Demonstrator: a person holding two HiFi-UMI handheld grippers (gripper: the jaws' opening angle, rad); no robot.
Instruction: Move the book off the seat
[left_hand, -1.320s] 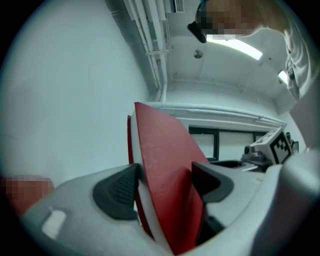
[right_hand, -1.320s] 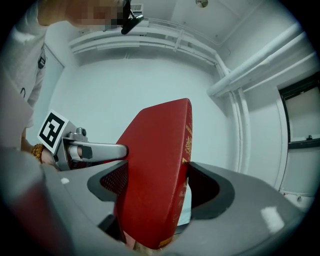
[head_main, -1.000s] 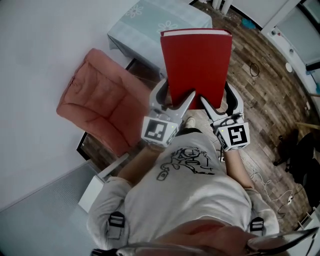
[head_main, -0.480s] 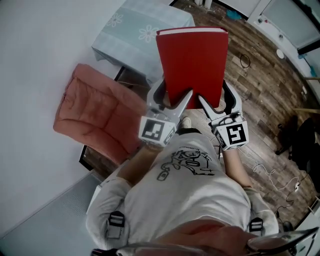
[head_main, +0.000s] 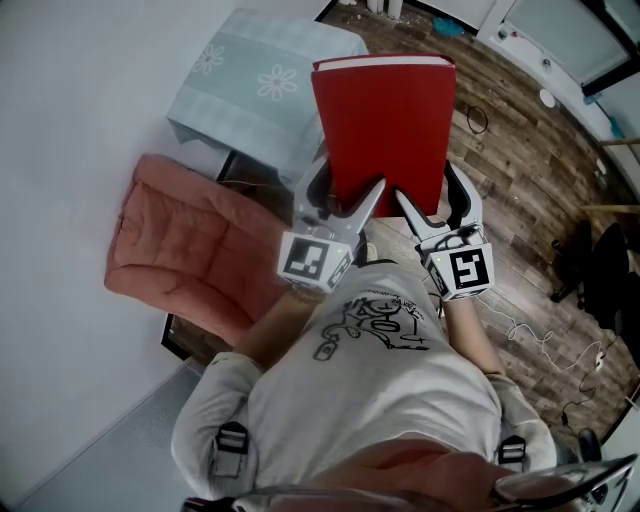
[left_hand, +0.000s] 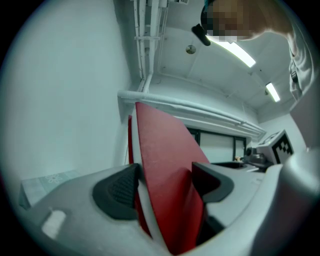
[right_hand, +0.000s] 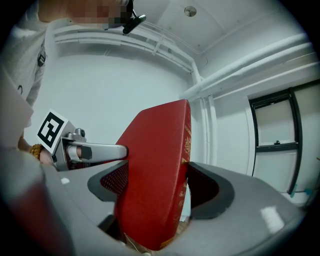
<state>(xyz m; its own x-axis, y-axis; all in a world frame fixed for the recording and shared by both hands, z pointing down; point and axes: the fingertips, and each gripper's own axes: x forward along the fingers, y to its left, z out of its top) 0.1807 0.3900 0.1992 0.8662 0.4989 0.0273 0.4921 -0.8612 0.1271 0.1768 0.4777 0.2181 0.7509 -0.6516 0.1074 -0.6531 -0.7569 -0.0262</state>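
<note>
Left hand-held gripper (head_main: 342, 196) and right hand-held gripper (head_main: 433, 204), held level, each clamp the book (head_main: 385, 120).

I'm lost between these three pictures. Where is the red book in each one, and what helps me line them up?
Head view: red book upper centre, near edge gripped by left claw and right claw.
Left gripper view: centre, tilted, inside the claw.
Right gripper view: centre, spine showing, inside the claw.
Shared landmark: the person's white shirt, low in head view, right edge of left gripper view, left edge of right gripper view.
</note>
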